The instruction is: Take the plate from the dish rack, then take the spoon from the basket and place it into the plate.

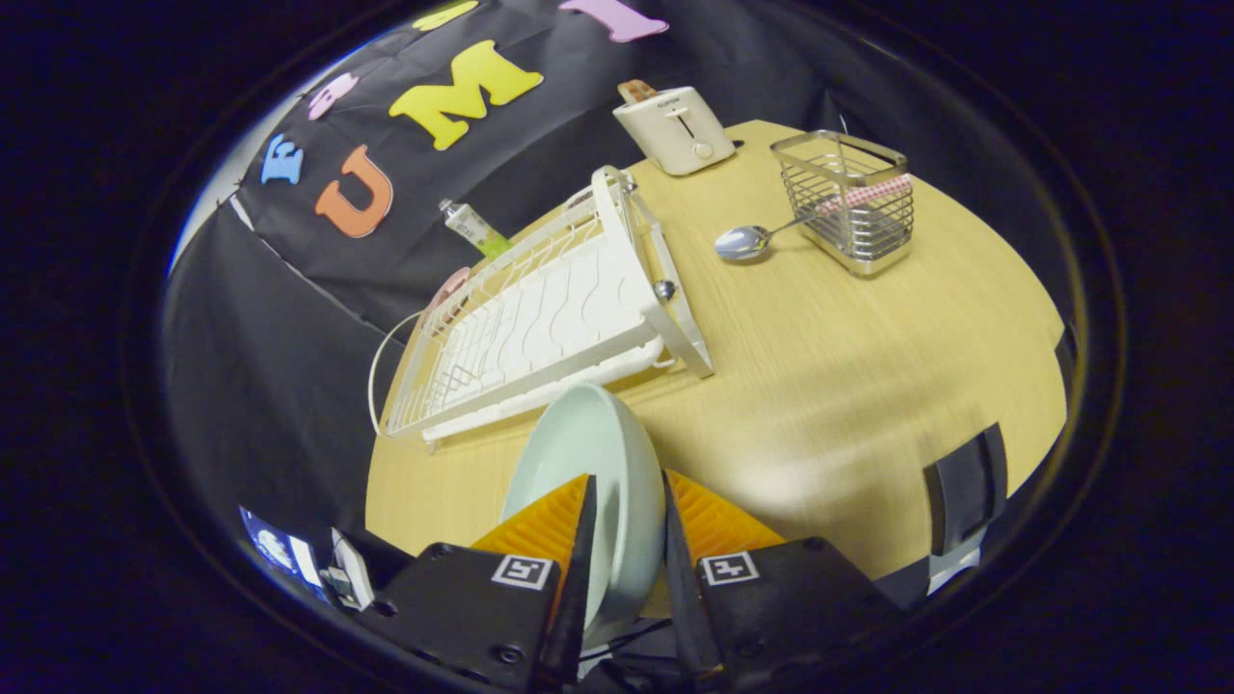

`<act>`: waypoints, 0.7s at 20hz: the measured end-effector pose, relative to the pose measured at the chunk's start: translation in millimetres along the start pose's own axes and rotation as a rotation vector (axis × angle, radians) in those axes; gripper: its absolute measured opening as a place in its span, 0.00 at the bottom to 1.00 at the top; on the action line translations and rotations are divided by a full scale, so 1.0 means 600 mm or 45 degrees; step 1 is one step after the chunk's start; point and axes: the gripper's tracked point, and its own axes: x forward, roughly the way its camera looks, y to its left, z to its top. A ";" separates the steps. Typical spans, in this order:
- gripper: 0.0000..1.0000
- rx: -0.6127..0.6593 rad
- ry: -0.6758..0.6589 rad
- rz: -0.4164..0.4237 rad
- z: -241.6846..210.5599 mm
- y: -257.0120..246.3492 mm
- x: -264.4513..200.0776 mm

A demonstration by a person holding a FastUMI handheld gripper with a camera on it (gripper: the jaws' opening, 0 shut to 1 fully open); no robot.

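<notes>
The tool [627, 525] is clamped on the pale green plate [588, 463], with one finger on each face of it, and the plate stands on its edge between them. Just beyond the plate lies the white dish rack [540, 318] on the wooden surface [848, 386]. Further from the rack, to its right, is the wire basket [853, 198]. The spoon [747, 241] leans out of the basket, its bowl resting on the surface between basket and rack. A white toaster [675, 127] stands behind the rack's far end.
</notes>
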 end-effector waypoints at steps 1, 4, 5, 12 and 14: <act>0.43 0.003 -0.002 -0.005 0.004 -0.004 0.005; 0.45 -0.016 -0.022 0.010 0.010 -0.001 0.005; 0.45 -0.031 -0.040 0.012 0.015 0.001 0.002; 0.65 -0.223 -0.264 -0.044 0.057 -0.012 -0.055; 0.73 -0.292 -0.370 -0.070 0.081 -0.022 -0.076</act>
